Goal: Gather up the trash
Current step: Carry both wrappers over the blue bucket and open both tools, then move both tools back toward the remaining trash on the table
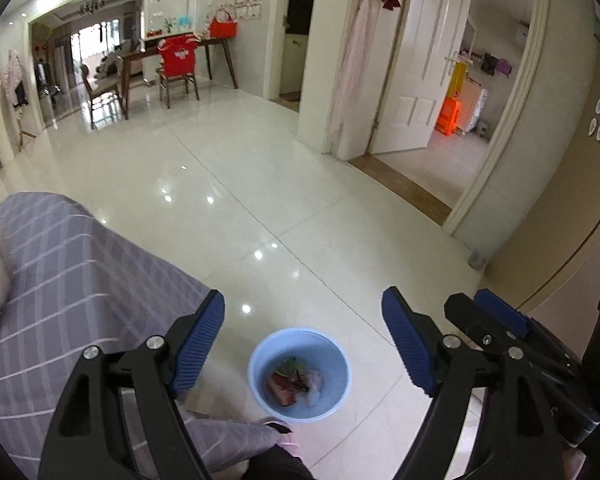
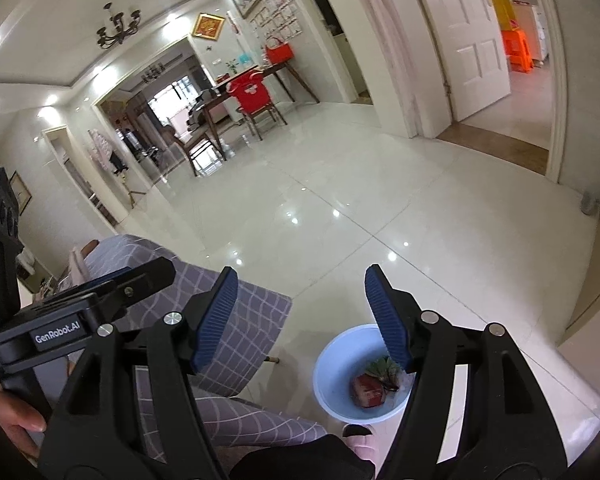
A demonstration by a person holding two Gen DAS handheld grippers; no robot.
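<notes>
A light blue bin [image 1: 334, 368] stands on the tiled floor below both grippers. Inside it lie a red packet [image 1: 282, 390], a green leaf [image 1: 290, 365] and some pale crumpled paper [image 1: 314, 384]. My left gripper [image 1: 304, 300] hangs open above the bin with nothing between its blue pads. In the right wrist view the bin [image 2: 336, 372] sits low and right, partly behind my right finger, with the red packet [image 2: 368, 390] showing. My right gripper [image 2: 302, 280] is open and empty too. Each gripper shows at the edge of the other's view.
A table under a grey checked cloth [image 1: 80, 272] stands left of the bin, close to it. The person's foot in a pink slipper [image 2: 360, 440] is just in front of the bin. A hand [image 2: 16, 420] holds the left gripper's handle. Shiny floor [image 1: 260, 184] stretches ahead to a doorway.
</notes>
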